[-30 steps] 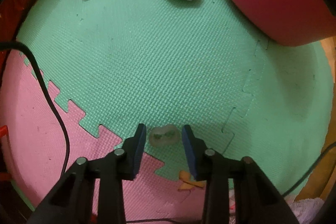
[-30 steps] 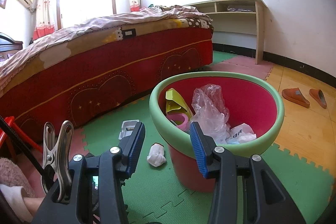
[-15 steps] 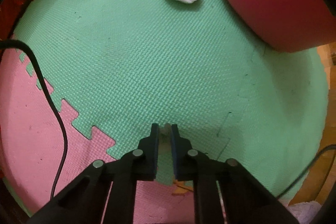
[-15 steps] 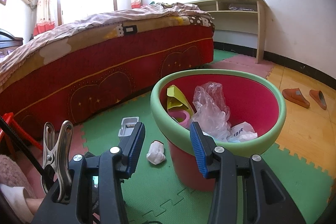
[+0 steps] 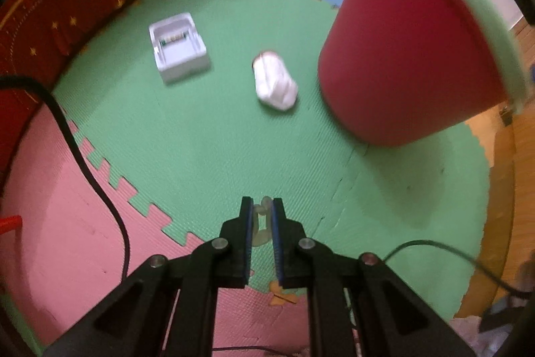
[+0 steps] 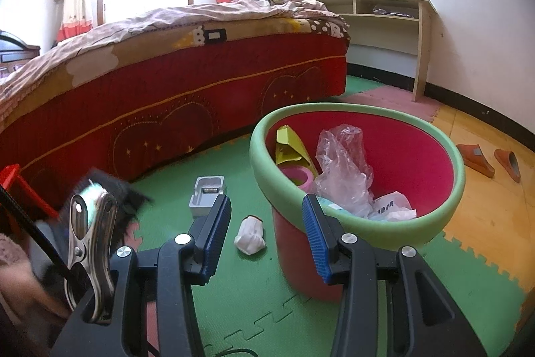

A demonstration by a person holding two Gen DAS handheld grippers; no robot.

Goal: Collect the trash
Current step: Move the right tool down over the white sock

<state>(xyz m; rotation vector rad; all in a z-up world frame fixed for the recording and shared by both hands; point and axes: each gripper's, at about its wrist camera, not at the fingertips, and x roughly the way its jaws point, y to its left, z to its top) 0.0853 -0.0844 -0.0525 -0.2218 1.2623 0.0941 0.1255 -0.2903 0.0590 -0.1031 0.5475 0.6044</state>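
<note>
1. Left gripper (image 5: 261, 209) above the green mat (image 5: 207, 136), jaws narrow, clamped on a small pale wrapper (image 5: 260, 223) lifted off the floor.
2. Right gripper (image 6: 266, 230) empty, jaws about half apart, aimed between the bin (image 6: 444, 223) and a white wad (image 6: 250, 235).
3. Bin red with a green rim, upright on the mat, holding a plastic bag (image 6: 344, 169), yellow carton (image 6: 291, 149) and pink roll (image 6: 297, 178).
4. Wad (image 5: 275, 85) on the mat just beside the bin (image 5: 411, 56); white tray (image 5: 179, 47) farther left, near the bed (image 6: 167, 89).
</note>
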